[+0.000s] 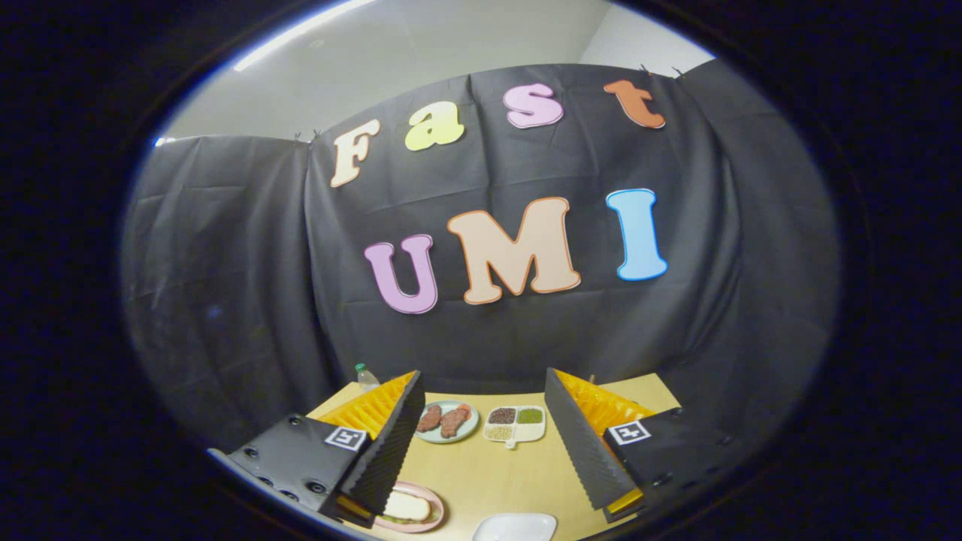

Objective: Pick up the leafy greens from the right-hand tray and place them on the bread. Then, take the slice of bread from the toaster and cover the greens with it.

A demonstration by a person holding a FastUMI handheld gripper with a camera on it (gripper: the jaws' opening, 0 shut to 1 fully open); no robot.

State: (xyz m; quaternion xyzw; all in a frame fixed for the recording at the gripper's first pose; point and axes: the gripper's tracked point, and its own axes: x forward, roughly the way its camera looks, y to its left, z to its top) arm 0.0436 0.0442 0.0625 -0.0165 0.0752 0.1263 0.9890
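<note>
The claw hangs wide apart, gripping nothing, above the worktop. A bread slice lies on the pink plate, green edging beneath it, suggesting the greens are covered already.

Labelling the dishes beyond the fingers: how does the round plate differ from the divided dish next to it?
The round plate is circular and pale green, while the divided dish is squarish and white. The plate carries two reddish-brown pieces; the dish has four compartments of small grains in different colours. Both sit on the wooden table, beyond the open gripper.
</note>
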